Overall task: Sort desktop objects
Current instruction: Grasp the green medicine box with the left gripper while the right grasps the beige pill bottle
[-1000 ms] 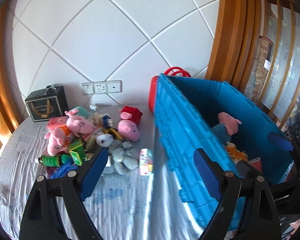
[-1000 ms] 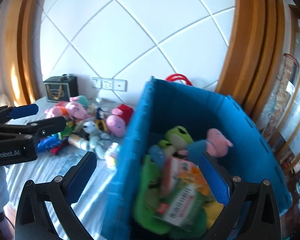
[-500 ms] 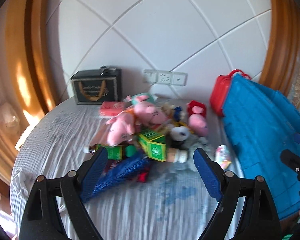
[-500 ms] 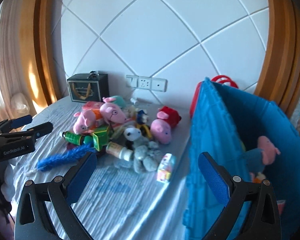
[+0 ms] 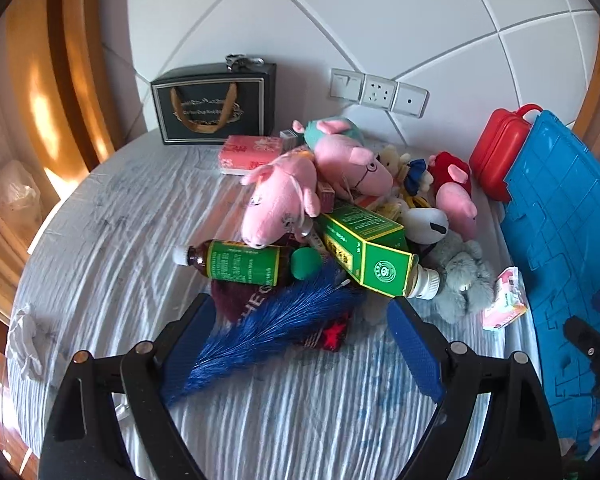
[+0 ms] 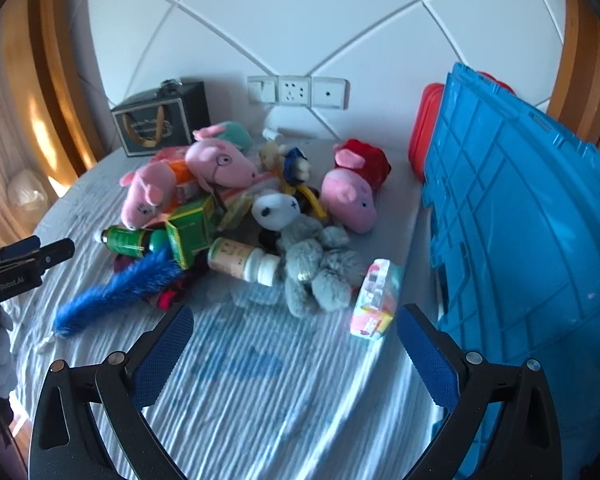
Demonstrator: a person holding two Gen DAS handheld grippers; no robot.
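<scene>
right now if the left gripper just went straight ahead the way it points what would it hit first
Most likely the blue feather brush, which lies between the open left gripper fingers. Behind it sit the dark red pouch and green box. Depth is uncertain.

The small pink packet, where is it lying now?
The small pink packet lies on the bedsheet in the right wrist view, right of the grey plush toy and close beside the blue crate.

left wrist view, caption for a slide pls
Open left gripper facing a fuzzy blue brush before piled pink pig plushes.
</scene>
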